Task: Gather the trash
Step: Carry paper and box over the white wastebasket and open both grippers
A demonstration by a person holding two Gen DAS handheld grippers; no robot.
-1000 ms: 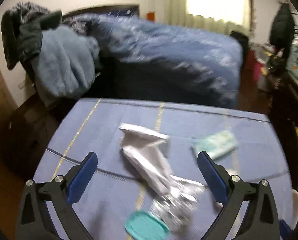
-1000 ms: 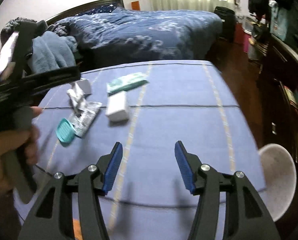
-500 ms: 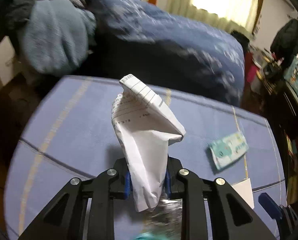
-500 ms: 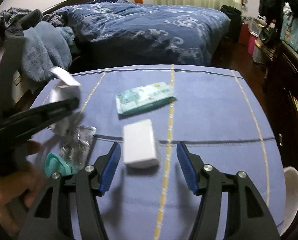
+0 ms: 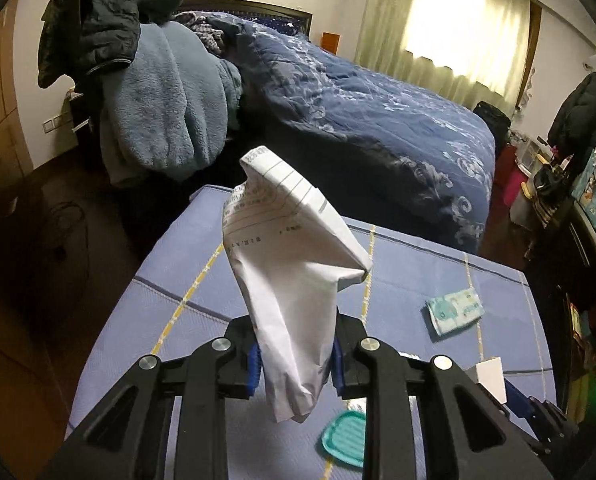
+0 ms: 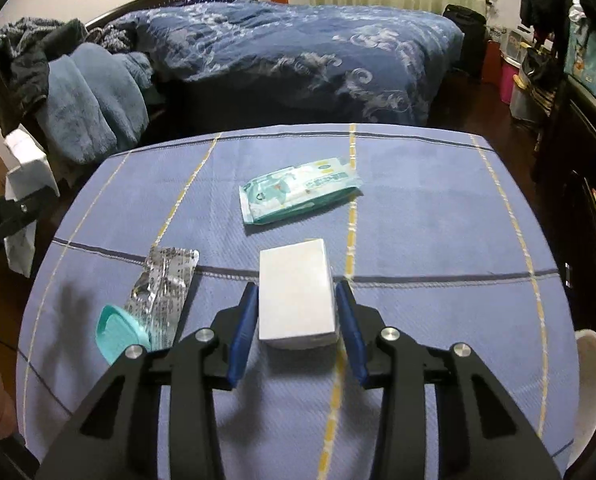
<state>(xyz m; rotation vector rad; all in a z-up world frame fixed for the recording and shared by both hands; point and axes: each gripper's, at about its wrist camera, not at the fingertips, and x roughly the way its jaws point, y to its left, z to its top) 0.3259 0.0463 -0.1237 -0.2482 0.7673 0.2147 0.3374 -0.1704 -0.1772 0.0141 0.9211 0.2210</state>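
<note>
My left gripper (image 5: 296,360) is shut on a crumpled white printed paper (image 5: 294,280), held up above the blue tablecloth. In the right wrist view that paper (image 6: 26,184) shows at the left edge. My right gripper (image 6: 296,328) sits low on the table with its jaws closing on a small white box (image 6: 296,292), and both pads lie against its sides. A green-and-white wipes pack (image 6: 299,192) lies beyond the box. To the box's left lie a clear plastic wrapper (image 6: 164,284) and a teal lid (image 6: 120,330).
The table (image 6: 417,240) wears a blue cloth with yellow lines. A bed with a dark blue quilt (image 6: 298,48) stands behind it, with piled clothes (image 5: 158,112) to the left. A white round container (image 6: 591,380) sits off the table's right edge. Dark furniture lines the right wall.
The left gripper shut on the paper and lifted it off the table toward the left. The right gripper moved forward over the white box and its jaws narrowed around it.
</note>
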